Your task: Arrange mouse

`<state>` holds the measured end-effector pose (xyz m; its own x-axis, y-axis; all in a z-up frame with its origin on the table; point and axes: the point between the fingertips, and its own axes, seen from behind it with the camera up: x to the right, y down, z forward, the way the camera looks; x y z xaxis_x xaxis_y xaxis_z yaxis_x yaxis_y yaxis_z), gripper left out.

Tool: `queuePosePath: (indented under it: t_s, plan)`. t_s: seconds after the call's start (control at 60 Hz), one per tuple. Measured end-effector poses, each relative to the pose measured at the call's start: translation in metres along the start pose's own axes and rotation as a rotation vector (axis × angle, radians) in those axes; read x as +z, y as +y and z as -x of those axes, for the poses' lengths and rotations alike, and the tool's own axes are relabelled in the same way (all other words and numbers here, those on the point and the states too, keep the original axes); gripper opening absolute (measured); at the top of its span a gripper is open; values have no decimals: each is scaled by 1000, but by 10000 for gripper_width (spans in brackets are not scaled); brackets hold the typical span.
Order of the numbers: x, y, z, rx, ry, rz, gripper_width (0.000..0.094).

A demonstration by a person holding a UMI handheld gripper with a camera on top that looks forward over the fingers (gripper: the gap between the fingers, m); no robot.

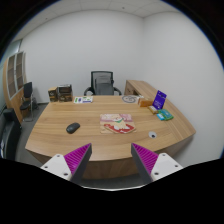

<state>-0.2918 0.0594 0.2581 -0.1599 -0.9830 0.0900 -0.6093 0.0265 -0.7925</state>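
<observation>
Tool is hovering released and empty, well apart from the mouse, which is lying on the desk ahead, toward the left finger. I think it should be approaching low, centering the mouse between both fingers.

A dark grey oval mouse lies left of centre on the light tan wooden table; magenta striped pads at bottom.
</observation>
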Motion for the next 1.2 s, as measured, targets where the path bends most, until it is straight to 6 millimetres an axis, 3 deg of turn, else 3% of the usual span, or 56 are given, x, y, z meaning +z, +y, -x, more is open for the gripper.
queuePosePath:
  t_s: [0.25, 0.433, 0.583, 0.917, 1.2]
  plan:
    - [2, 4, 4, -22, -8, 0, 864]
    - [13, 5, 22, -30, -34, 3, 865]
    - [22, 6, 52, -35, -69, 9, 866]
    - [43, 5, 141, -42, -140, 11, 865]
    - [69, 16, 194, -40, -162, 23, 867]
